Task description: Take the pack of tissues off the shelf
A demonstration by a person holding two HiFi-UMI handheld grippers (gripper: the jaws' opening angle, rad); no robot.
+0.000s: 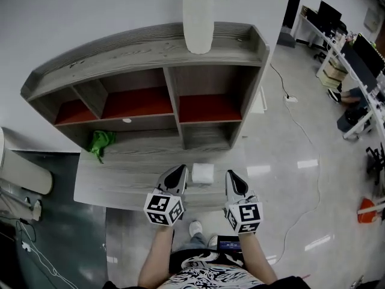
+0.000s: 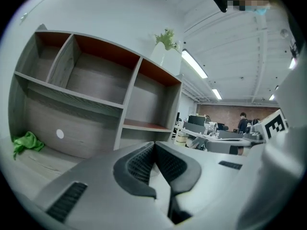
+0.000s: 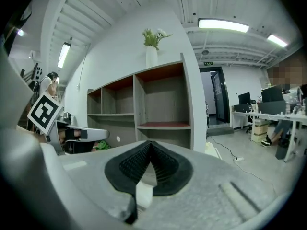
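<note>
Left tool and right tool — both with jaws closed on nothing — flank the pack of tissues. The pack lies on the front surface of the shelf, below the compartments. Judgement: pack ungripped — grasp and lift-off remain.

Tissues on shelf — vase atop
</note>
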